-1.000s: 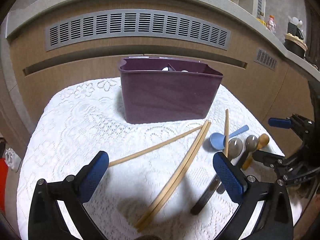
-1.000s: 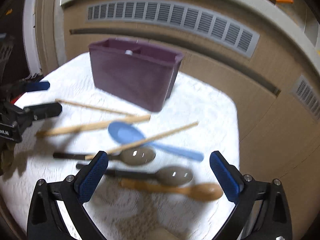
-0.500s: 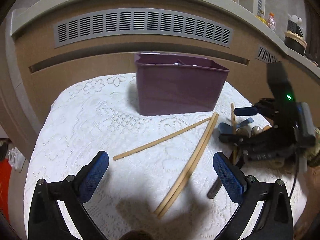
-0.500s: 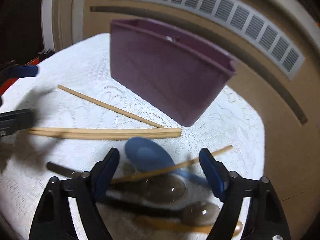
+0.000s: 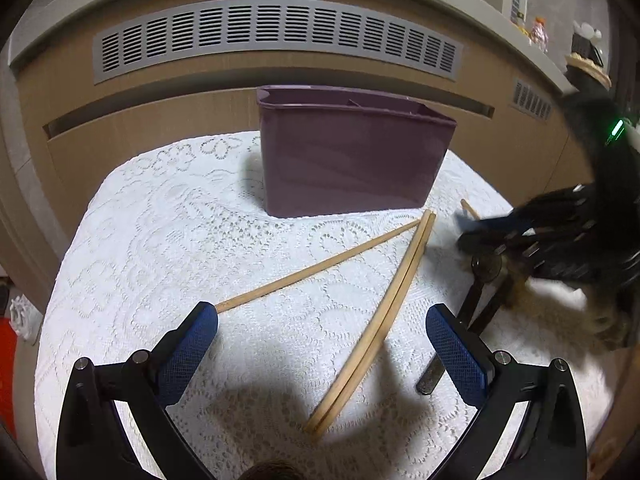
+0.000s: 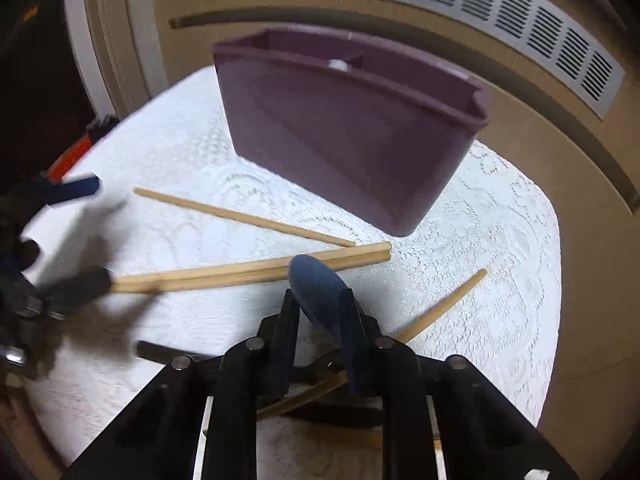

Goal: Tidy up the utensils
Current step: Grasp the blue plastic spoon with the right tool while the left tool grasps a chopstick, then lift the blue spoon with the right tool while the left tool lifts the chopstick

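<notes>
Pinching the blue spoon (image 6: 316, 292) by its bowl, the right tongs (image 6: 320, 312) are seen with jaws that have just been closing, in front of the purple utensil bin (image 6: 344, 136). The left tongs (image 5: 320, 344) are held spread wide, nothing between them, above the lace-covered worktop (image 5: 160, 248). Wooden chopsticks (image 5: 384, 312) lie before the bin, a pair together and one apart (image 5: 320, 268). Dark-handled spoons (image 5: 480, 288) lie to the bin's right front, partly hidden.

No text, label or number (anywhere shown) is legible.
</notes>
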`<state>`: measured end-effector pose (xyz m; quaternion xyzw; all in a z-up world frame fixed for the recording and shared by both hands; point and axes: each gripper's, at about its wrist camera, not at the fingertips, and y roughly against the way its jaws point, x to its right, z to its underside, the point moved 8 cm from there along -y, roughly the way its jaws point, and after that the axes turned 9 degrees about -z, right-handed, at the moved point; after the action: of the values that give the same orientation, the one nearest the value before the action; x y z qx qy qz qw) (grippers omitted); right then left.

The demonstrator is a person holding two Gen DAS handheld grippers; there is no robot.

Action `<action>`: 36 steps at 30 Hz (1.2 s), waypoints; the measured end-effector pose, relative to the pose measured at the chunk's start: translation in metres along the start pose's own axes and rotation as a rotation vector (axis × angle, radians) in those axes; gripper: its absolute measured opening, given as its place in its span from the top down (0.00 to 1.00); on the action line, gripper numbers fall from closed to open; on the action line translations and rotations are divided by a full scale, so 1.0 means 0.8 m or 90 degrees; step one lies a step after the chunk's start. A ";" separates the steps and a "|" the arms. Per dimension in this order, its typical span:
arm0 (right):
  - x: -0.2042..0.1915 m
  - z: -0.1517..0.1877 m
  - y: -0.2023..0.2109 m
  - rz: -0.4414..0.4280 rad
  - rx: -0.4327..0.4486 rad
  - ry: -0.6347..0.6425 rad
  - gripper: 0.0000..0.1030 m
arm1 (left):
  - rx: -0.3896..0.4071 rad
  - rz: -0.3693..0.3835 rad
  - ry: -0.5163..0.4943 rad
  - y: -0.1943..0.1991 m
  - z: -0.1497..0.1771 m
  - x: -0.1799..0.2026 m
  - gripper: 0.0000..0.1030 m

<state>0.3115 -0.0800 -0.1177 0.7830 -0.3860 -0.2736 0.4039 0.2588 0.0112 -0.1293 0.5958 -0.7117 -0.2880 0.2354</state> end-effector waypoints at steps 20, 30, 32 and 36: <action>0.017 0.003 0.099 -0.039 0.108 -0.080 0.89 | -0.121 0.062 -0.185 -0.085 -0.030 0.099 0.67; -0.005 0.003 0.134 -0.058 0.152 -0.085 0.89 | -0.113 0.079 -0.099 -0.057 -0.029 0.095 0.97; -0.011 0.006 0.138 -0.053 0.151 -0.070 0.89 | -0.087 0.089 -0.065 -0.029 -0.025 0.083 0.96; -0.017 0.025 0.123 -0.021 0.108 -0.010 0.84 | -0.062 0.060 -0.048 0.005 -0.010 0.056 0.96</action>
<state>0.2519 -0.1142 -0.0437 0.8186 -0.3977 -0.2527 0.3286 0.2530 -0.0335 -0.1209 0.5380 -0.7326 -0.3331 0.2509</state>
